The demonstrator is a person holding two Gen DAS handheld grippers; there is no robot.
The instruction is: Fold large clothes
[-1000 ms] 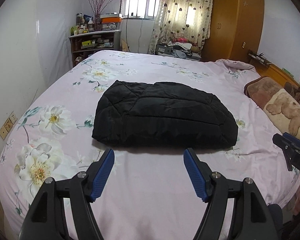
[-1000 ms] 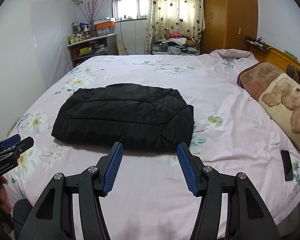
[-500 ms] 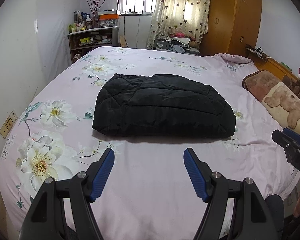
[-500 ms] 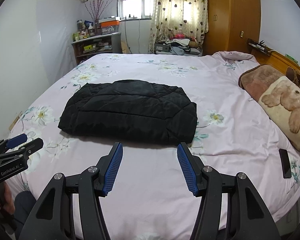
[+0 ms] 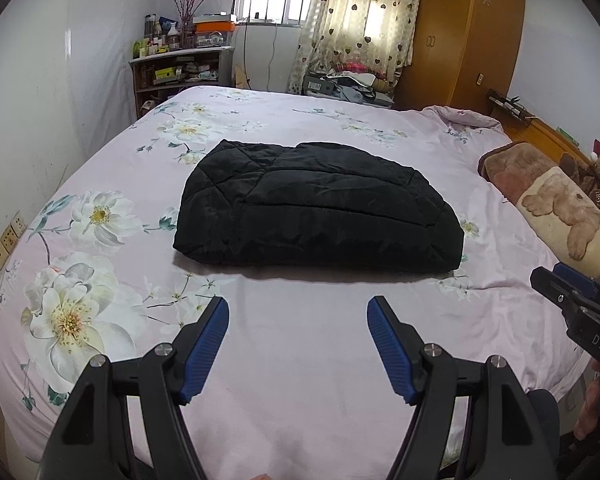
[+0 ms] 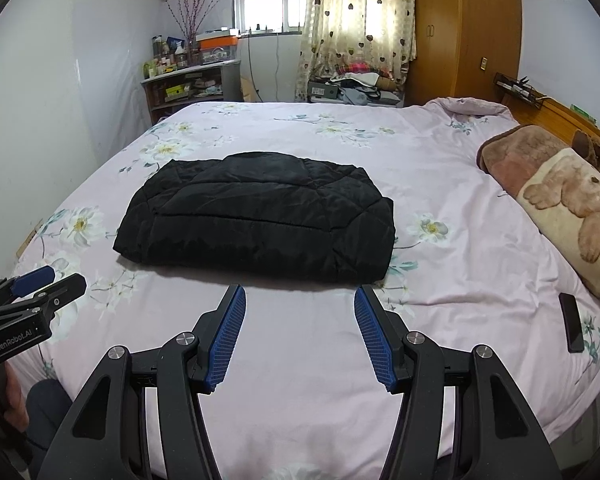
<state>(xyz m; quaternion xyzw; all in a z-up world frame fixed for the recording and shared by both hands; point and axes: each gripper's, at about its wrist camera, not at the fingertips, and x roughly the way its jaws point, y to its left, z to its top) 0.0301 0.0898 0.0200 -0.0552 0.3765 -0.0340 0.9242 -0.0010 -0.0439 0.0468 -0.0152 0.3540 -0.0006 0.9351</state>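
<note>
A black quilted jacket lies folded into a neat rectangle on the pink floral bedspread; it also shows in the right wrist view. My left gripper is open and empty, held back from the jacket's near edge above the sheet. My right gripper is open and empty, also short of the near edge, toward the jacket's right half. Each gripper shows at the edge of the other's view: the right gripper and the left gripper.
A brown bear-print blanket lies at the bed's right side, with a black phone near it. A cluttered shelf, a window with curtains and a wooden wardrobe stand beyond the bed. A white wall runs along the left.
Both grippers have drawn back from the folded jacket and risen a little; the jacket now sits farther from the fingertips. The jacket itself has not moved. Both jaws stay open.
</note>
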